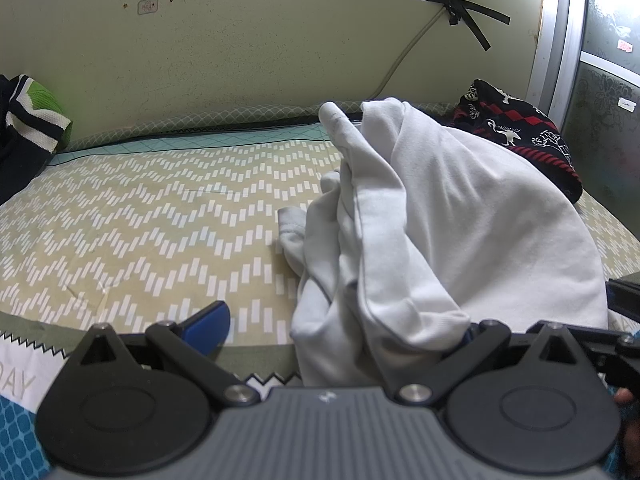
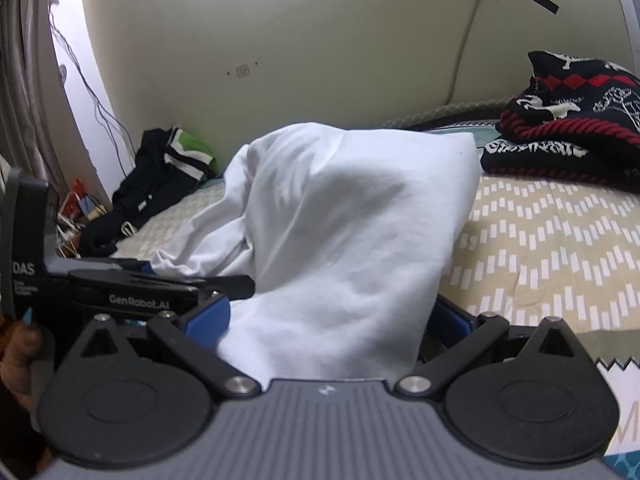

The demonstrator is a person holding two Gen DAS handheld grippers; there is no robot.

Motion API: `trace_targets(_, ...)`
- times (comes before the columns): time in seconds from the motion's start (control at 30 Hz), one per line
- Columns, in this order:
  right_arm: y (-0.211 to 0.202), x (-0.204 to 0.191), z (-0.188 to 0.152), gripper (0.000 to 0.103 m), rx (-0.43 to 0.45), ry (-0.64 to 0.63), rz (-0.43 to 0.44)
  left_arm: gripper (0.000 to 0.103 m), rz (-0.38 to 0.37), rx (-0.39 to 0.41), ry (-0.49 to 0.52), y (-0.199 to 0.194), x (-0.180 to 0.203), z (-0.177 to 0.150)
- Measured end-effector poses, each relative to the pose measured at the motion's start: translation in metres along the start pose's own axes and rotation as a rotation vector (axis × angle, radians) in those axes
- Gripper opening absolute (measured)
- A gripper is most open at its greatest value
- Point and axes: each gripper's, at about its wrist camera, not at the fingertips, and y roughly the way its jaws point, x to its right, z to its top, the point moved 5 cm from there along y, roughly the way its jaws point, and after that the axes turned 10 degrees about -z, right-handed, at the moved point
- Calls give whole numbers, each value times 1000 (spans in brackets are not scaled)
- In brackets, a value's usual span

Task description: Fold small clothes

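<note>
A white garment point(image 1: 440, 216) is bunched in a tall heap on the patterned bed cover point(image 1: 140, 224). In the left wrist view my left gripper point(image 1: 336, 332) stands open; its left blue pad point(image 1: 208, 326) is bare and cloth drapes over the right finger, hiding that pad. In the right wrist view the white garment point(image 2: 340, 220) fills the gap of my right gripper point(image 2: 328, 320), which is also wide open with a blue pad point(image 2: 208, 322) on each side of the cloth. The left gripper point(image 2: 160, 284), held by a hand point(image 2: 20, 344), reaches under the garment's left edge.
A black, red and white knitted piece point(image 1: 520, 132) lies at the back right near the wall. A dark garment with green and white stripes point(image 2: 160, 176) lies at the back left. A cable point(image 1: 400, 64) runs down the green wall. A window frame point(image 1: 556, 40) stands on the right.
</note>
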Motion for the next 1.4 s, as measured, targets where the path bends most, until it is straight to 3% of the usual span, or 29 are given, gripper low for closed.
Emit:
trace_targets(0.43, 0, -4, -1, 97, -10, -35, -9, 103, -5, -1, 5, -2, 0, 0)
trace_targets(0.63, 0, 2, 4, 97, -74, -101, 48, 103, -41, -21, 32, -4, -3, 2)
trace_targets(1.03, 3, 39, 29, 97, -199, 25, 33, 103, -73, -95, 27, -2, -7, 10)
trace_targets(1.23, 4, 39, 35, 97, -248, 1, 34, 103, -96, -135, 17, -6, -13, 17)
trace_targets(1.4, 1, 36, 38, 95, -245, -21, 42, 103, -144, -100, -2, -24, -24, 30)
